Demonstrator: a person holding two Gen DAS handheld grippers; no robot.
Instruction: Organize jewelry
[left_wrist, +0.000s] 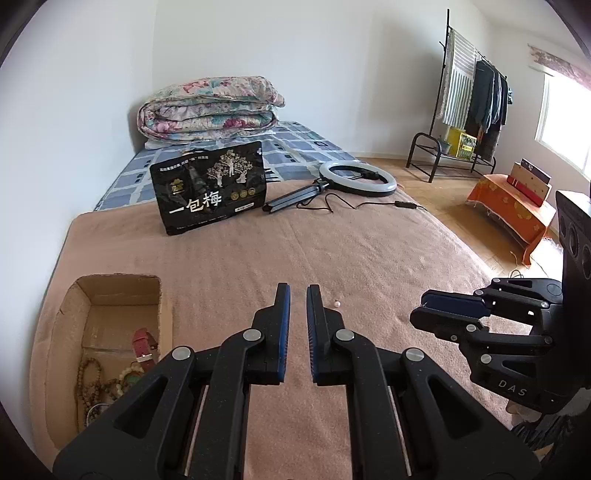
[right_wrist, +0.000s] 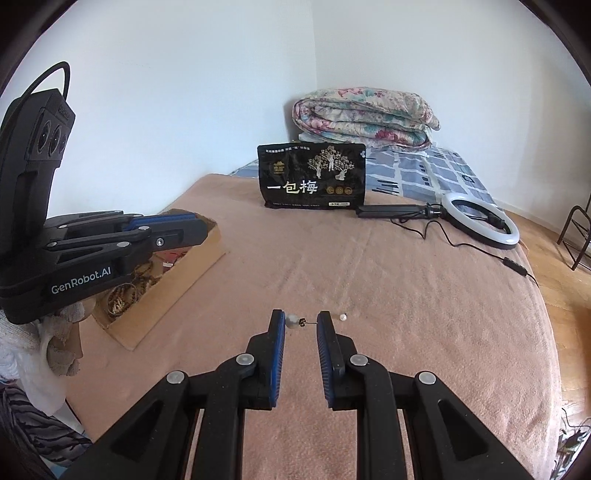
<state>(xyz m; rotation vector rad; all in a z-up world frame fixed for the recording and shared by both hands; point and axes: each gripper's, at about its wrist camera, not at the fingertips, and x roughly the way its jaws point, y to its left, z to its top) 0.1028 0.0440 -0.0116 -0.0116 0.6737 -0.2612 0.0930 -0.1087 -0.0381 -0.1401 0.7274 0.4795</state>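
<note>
A pearl earring (right_wrist: 293, 320) with a thin pin sits between the tips of my right gripper (right_wrist: 301, 321), touching both pads; the jaws stand slightly apart around it. A second small pearl (right_wrist: 343, 316) lies on the pink blanket just right of the right fingertip; it also shows in the left wrist view (left_wrist: 337, 304). My left gripper (left_wrist: 298, 295) is empty, jaws a narrow gap apart, hovering over the blanket. A cardboard box (left_wrist: 122, 291) at lower left holds a red watch strap (left_wrist: 144, 343) and bead bracelets (left_wrist: 90, 380). The right gripper (left_wrist: 448, 308) also shows at right.
A black snack bag (left_wrist: 210, 186) stands at the far end of the blanket. A ring light (left_wrist: 356, 179) on a folded tripod, with its cable, lies behind right. A folded floral quilt (left_wrist: 210, 107) sits further back. The bed edge drops to wood floor at right.
</note>
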